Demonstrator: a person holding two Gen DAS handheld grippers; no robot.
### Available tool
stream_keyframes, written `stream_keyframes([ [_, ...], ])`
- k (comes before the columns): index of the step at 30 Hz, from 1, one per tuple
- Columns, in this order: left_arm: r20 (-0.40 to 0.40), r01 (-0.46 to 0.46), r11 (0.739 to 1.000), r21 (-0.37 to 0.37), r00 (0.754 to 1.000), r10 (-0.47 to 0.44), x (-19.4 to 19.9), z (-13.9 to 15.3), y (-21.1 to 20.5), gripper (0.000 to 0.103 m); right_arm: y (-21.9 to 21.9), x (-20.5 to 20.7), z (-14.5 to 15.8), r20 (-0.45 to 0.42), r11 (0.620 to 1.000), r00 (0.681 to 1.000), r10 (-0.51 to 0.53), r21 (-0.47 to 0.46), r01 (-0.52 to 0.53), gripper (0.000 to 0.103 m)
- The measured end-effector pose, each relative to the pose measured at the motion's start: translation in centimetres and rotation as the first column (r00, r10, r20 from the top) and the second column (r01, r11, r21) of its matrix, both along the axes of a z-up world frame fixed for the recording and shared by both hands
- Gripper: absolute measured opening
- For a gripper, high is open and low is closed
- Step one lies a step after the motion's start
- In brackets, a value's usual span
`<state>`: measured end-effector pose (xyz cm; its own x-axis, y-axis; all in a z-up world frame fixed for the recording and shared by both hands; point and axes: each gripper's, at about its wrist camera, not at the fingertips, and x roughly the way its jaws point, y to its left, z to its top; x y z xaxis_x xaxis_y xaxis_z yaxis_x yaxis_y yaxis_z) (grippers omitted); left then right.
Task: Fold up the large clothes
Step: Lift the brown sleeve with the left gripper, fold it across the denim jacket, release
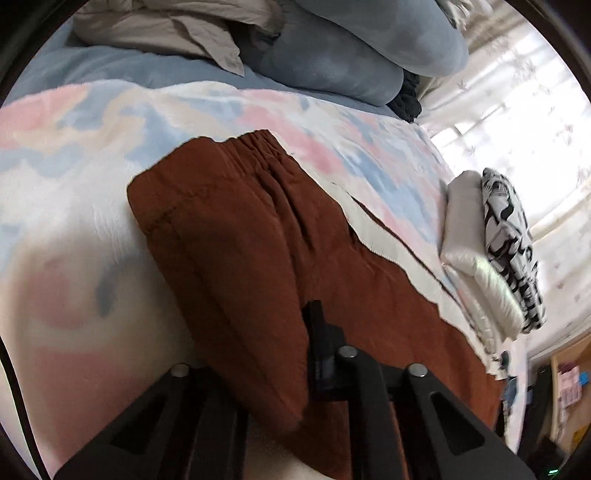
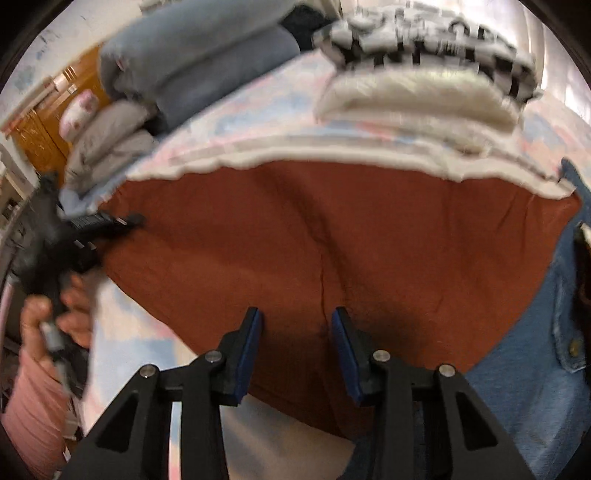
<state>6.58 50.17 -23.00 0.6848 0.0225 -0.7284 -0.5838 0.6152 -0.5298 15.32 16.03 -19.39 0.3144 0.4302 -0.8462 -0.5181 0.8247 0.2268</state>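
Note:
A rust-brown garment [image 1: 258, 229] with an elastic waistband lies flat on a pastel blanket [image 1: 74, 155], on top of a white cloth [image 1: 384, 240]. My left gripper [image 1: 309, 317] is shut on a raised fold at the garment's near edge; one finger is hidden under the cloth. In the right wrist view the same brown garment [image 2: 332, 229] fills the middle. My right gripper [image 2: 296, 314] hangs over its near part, jaws apart, pads not pressing on the cloth. The left gripper [image 2: 122, 220] shows at the garment's left edge, held by a hand [image 2: 44, 317].
A folded white garment [image 1: 472, 254] and a black-and-white patterned one [image 1: 513, 251] are stacked on the bed's right side. Grey-blue rolled bedding [image 1: 351, 55] and beige cloth [image 1: 166, 29] lie at the far side. A denim garment [image 2: 535, 350] lies right of the brown one.

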Motion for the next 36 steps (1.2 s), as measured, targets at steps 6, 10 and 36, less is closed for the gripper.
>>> stream_keyframes([
  [6, -0.011, 0.054, 0.975, 0.214, 0.999, -0.053, 0.3, 5.3, -3.3, 0.003, -1.1, -0.1, 1.1, -0.025, 0.998, 1.000, -0.006, 0.056, 0.008, 0.040],
  [10, 0.039, 0.130, 0.918, 0.375, 0.987, -0.156, 1.0, 12.4, -7.9, 0.003, -3.2, -1.3, 3.0, -0.033, 0.990, 0.999, -0.021, 0.142, 0.025, 0.040],
  [36, -0.130, 0.809, 0.464, 0.359, 0.536, -0.834, 13.0, 9.0, -58.2, 0.032, -42.1, -6.6, 7.0, -0.012, 0.710, 0.753, -0.658, 0.322, 0.626, 0.040],
])
